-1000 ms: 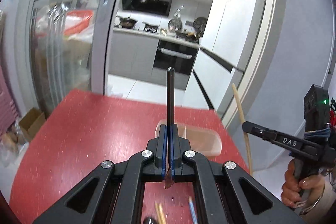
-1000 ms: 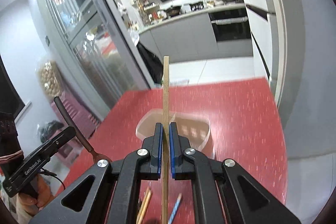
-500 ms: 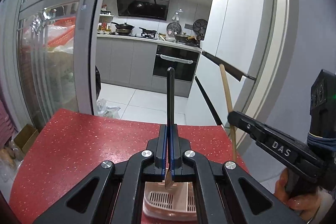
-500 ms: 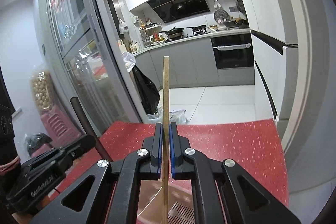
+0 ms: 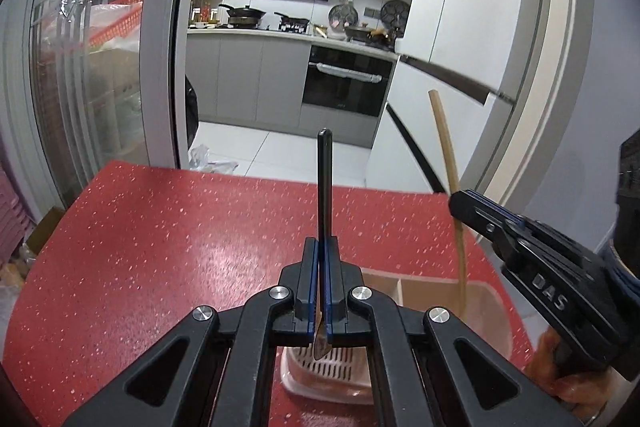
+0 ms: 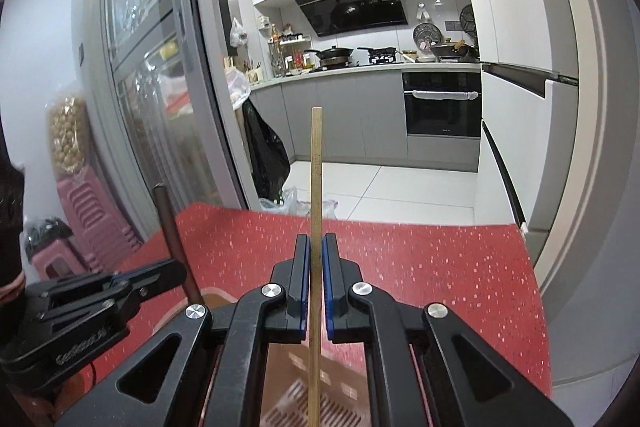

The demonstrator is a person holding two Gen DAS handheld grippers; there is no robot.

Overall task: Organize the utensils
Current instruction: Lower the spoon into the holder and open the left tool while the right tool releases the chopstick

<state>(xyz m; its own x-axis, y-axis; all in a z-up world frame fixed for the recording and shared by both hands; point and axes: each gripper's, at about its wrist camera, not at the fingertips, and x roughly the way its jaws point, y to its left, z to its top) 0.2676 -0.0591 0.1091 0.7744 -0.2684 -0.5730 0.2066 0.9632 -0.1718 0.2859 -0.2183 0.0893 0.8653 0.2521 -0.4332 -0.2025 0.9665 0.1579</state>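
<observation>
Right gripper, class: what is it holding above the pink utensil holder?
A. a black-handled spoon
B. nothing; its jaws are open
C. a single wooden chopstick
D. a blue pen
C: in the right wrist view the right gripper is shut on a wooden chopstick, upright over the pink utensil holder; the black-handled utensil is in the left gripper.

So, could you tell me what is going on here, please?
A person is sorting utensils with two handheld tongs. The left tongs are shut on a dark-handled utensil, held upright. The right tongs are shut on a wooden chopstick. Both hang over a pink holder on the red table.
</observation>
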